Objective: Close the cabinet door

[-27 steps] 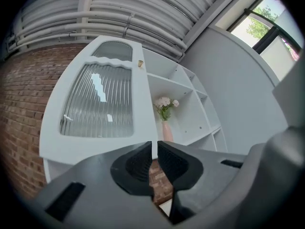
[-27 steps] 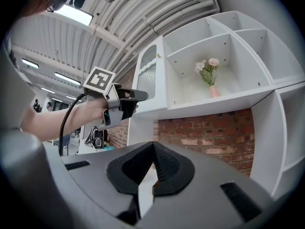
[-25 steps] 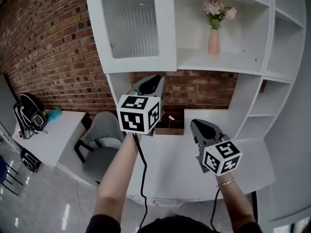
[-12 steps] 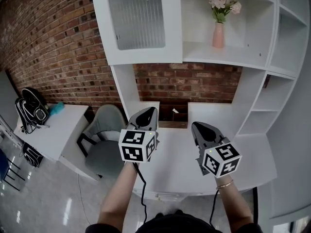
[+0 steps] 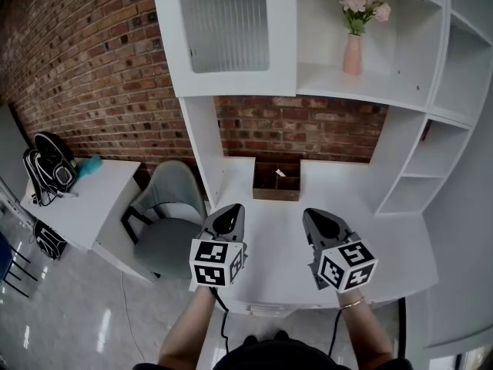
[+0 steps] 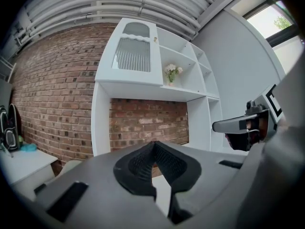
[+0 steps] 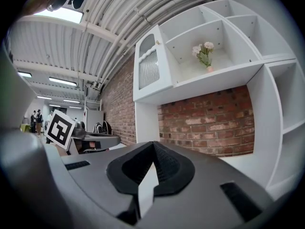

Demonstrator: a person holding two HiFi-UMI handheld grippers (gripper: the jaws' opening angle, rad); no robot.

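Well above left tongs (image 5: 229,213) and right tongs (image 5: 316,217), both closed empty: cabinet door (image 5: 231,29), shut.

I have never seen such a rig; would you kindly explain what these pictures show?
A person holds a two-jaw gripper in each hand: the left gripper and the right gripper; the marker cubes are part of them. One picture looks down from a camera on the person's head. The other two come from cameras riding on each gripper, looking along its jaws. Both pairs of jaws are together and hold nothing. Below is a white desk with a brown box at its back. Above, the cabinet door is shut, beside a vase of flowers.
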